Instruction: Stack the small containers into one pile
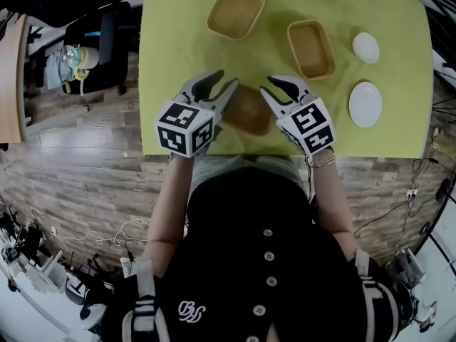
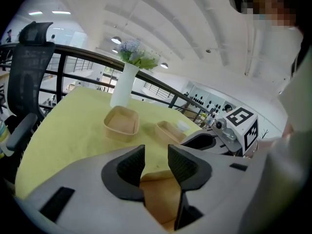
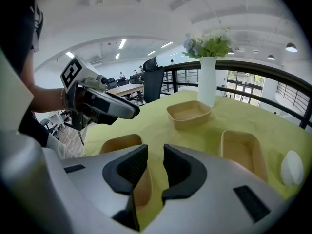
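Left gripper (image 1: 228, 78): jaws apart, nothing between the pads, only cloth showing through the gap. It is not touching anything as far as I can tell. Right gripper (image 1: 266, 84): jaws also apart, with a narrower gap than the left, pads bare and holding nothing. Both point toward each other over the table's (image 1: 164, 63) near edge, tilted down.

The nearest container (image 1: 248, 111) is tan and sits at the near edge about mid-length, right between the two grippers. The left gripper's tips are at its left side and the right gripper's tips at its right side. In the right gripper view its rim runs under the left-hand jaw, and contact is unclear. It is empty and upright.

There are 3 containers in all, none stacked. The second container (image 1: 311, 48) sits further in, toward the right edge, well apart from the first. The third container (image 1: 236, 11) is near the far edge, around the middle.

There are 2 white round lids by the right edge: the larger lid (image 1: 365, 104) is nearer, the smaller lid (image 1: 365, 47) is beyond it, and they do not touch.

One white vase (image 2: 122, 84) with flowers stands at the far edge. A black office chair (image 1: 107, 41) stands off the table's left edge.
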